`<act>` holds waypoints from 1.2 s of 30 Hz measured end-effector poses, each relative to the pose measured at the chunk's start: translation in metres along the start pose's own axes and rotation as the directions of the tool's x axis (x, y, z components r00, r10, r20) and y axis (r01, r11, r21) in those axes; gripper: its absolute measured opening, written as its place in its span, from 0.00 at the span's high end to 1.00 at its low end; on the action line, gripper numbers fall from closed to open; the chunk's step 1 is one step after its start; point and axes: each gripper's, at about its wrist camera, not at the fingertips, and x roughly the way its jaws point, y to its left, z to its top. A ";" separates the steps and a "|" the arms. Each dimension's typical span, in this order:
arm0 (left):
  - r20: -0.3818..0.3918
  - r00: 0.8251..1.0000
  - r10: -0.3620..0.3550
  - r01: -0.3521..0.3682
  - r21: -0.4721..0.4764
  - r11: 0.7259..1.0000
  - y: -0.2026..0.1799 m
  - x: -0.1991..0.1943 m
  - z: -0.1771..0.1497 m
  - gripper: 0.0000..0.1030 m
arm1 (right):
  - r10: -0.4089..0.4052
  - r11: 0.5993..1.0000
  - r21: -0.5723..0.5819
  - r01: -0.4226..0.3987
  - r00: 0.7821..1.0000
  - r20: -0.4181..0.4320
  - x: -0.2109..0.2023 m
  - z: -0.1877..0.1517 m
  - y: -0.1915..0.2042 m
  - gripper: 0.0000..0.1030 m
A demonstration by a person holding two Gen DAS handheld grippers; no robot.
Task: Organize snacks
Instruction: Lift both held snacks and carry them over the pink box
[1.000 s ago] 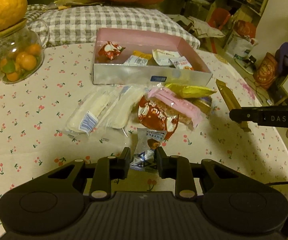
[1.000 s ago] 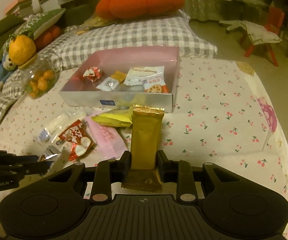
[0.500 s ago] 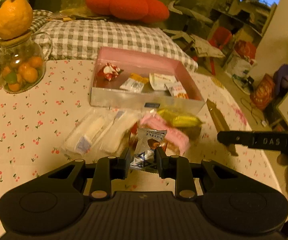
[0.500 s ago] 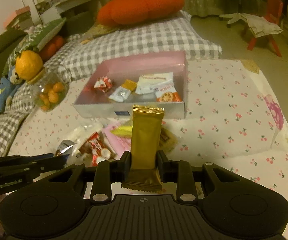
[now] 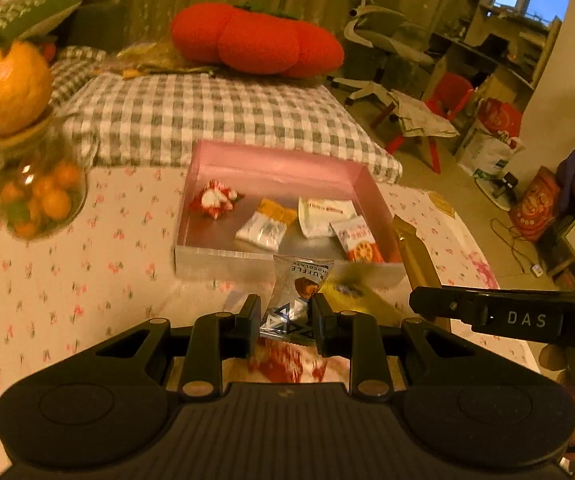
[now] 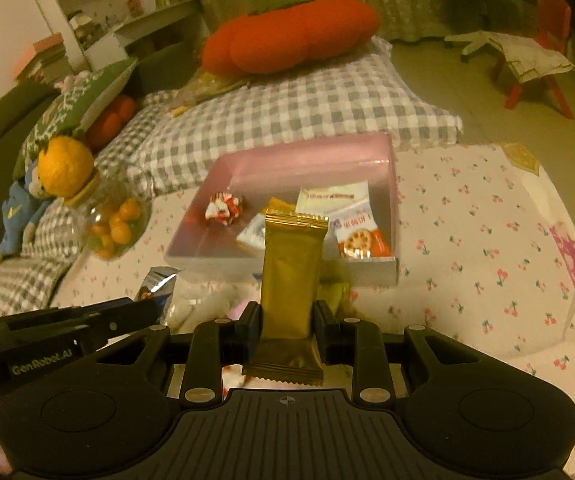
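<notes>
Left wrist view: the left gripper (image 5: 283,318), at centre bottom of the frame, is clamped on a truffle packet (image 5: 293,292) and carries it above the loose snacks toward the pink box (image 5: 207,258) at mid-frame. The box already holds several wrapped snacks, with bare floor showing at its left and rear. The right gripper (image 5: 419,300) enters from the right edge, level with the box's near right corner.

The step in hand appears to be delivery: both packets are lifted and headed for the box. The next move likely calls for clearing the near wall, then letting go over the bare floor.

Right wrist view: the right gripper (image 6: 287,320), clenched on an upright gold bar (image 6: 289,276), sits at centre bottom with the box just beyond the bar's top. The left gripper (image 6: 147,308) shows at lower left. A fruit jar (image 6: 107,220) stands at left, well apart from the box; the tablecloth (image 6: 487,260) at right lies open. The two grippers are near each other, so they may crowd at the near wall.
</notes>
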 end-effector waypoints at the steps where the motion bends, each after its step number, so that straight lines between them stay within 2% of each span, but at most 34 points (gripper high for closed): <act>1: 0.001 1.000 -0.001 0.001 0.001 1.000 0.000 0.004 0.006 0.77 | 0.003 1.000 0.002 -0.003 1.000 0.005 0.003 0.005 0.000 0.74; 8: 0.031 0.999 0.023 -0.025 0.044 0.999 -0.002 0.034 0.033 0.77 | -0.018 1.000 -0.007 0.018 0.999 0.028 0.031 0.035 -0.001 0.74; 17: 0.005 0.998 0.060 -0.060 -0.021 0.998 0.017 0.076 0.049 0.77 | -0.060 0.997 0.045 0.059 0.998 0.007 0.078 0.061 -0.018 0.74; 23: -0.015 0.995 0.101 -0.101 -0.017 0.995 0.024 0.096 0.056 0.76 | -0.092 0.994 0.055 0.093 0.996 -0.019 0.101 0.069 -0.023 0.74; 30: -0.034 0.985 0.169 -0.166 0.064 0.984 0.018 0.109 0.059 0.76 | -0.116 0.992 0.045 0.118 0.992 -0.049 0.121 0.071 -0.023 0.74; 36: -0.071 0.975 0.210 -0.204 0.087 0.975 0.016 0.121 0.060 0.76 | -0.135 0.989 0.044 0.138 0.988 -0.077 0.133 0.069 -0.025 0.74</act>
